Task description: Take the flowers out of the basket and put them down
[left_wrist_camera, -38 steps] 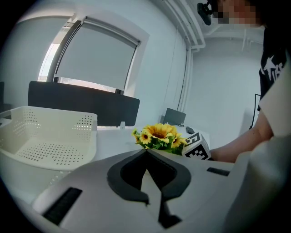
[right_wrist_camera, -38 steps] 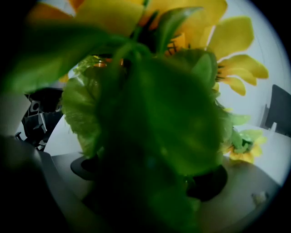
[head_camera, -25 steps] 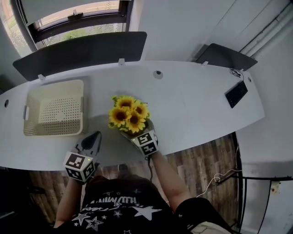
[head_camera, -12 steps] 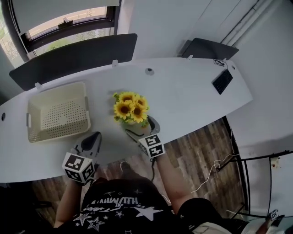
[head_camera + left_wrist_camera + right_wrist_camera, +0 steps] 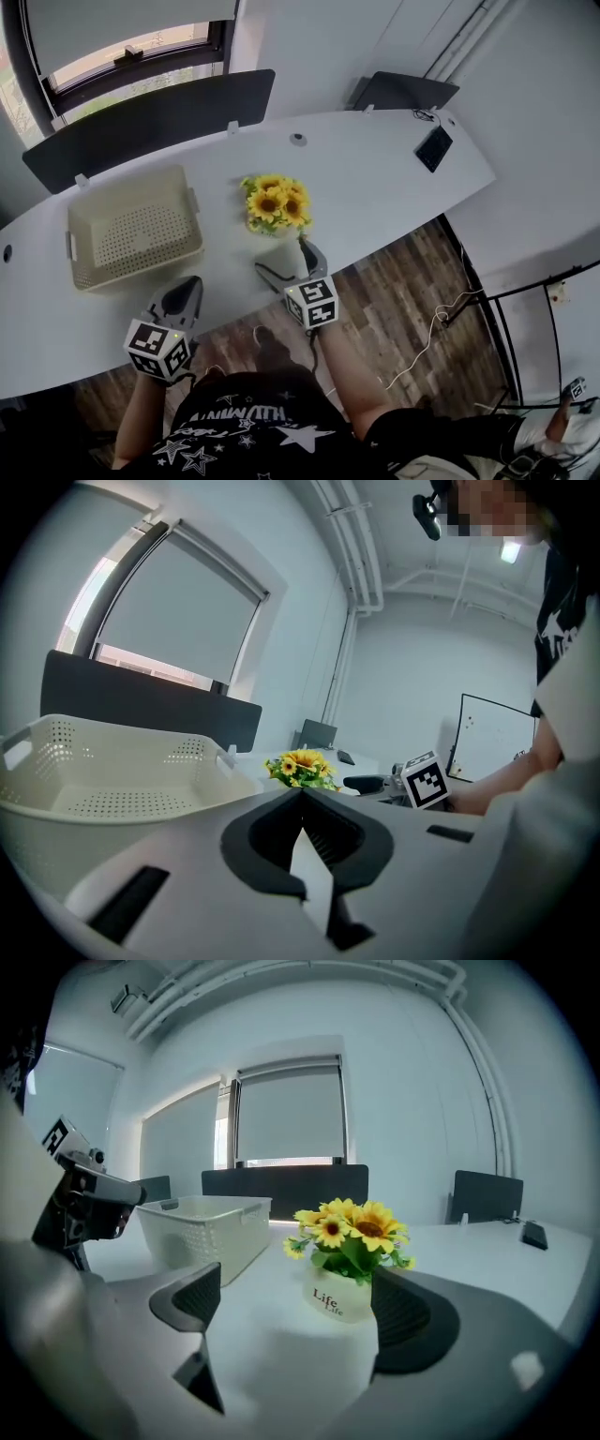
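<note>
A small white pot of yellow sunflowers (image 5: 275, 204) stands upright on the white table (image 5: 375, 197), to the right of the empty cream basket (image 5: 136, 239). My right gripper (image 5: 286, 261) is open just short of the pot, near the table's front edge, touching nothing. In the right gripper view the pot (image 5: 343, 1293) stands ahead between the spread jaws of the right gripper (image 5: 296, 1279), with the basket (image 5: 202, 1227) behind on the left. My left gripper (image 5: 183, 298) is shut and empty in front of the basket. In the left gripper view the left gripper (image 5: 302, 794), the basket (image 5: 112, 771) and the flowers (image 5: 302, 767) all show.
Dark divider panels (image 5: 150, 117) line the table's far edge under a window. A black flat device (image 5: 433, 147) lies at the far right of the table, and a round cable hole (image 5: 297, 139) sits behind the flowers. Wooden floor lies beyond the front edge.
My right gripper opened off the flower pot and drew back toward the table's front edge. The pot stays standing on the table. The left gripper has hardly moved.
</note>
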Demonstrator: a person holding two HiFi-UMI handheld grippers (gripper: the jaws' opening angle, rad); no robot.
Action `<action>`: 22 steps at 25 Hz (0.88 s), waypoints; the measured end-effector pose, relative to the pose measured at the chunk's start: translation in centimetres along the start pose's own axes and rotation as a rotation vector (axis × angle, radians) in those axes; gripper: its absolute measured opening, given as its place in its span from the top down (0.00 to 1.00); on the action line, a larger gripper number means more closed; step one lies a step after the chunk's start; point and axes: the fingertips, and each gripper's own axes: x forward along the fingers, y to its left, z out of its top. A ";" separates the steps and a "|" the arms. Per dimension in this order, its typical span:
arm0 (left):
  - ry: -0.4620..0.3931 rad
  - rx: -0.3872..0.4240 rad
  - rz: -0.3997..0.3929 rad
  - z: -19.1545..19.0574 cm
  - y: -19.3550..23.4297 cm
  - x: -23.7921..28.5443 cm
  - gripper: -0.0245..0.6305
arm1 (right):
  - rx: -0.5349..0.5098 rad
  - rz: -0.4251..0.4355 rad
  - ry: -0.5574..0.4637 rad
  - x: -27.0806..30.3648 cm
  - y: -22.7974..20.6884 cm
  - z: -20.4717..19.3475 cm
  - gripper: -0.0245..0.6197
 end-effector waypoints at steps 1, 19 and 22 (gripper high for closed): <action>-0.001 -0.004 -0.007 -0.2 0.1 -0.6 0.95 | 0.004 -0.004 -0.002 -0.4 0.8 0.0 0.20; -0.006 0.031 -0.051 -3.5 -1.5 -6.8 0.95 | 0.028 -0.066 -0.082 -8.1 8.3 0.1 0.72; -0.021 0.025 -0.032 -3.4 -3.0 -7.1 0.95 | -0.016 -0.070 -0.103 -9.5 8.0 0.4 0.90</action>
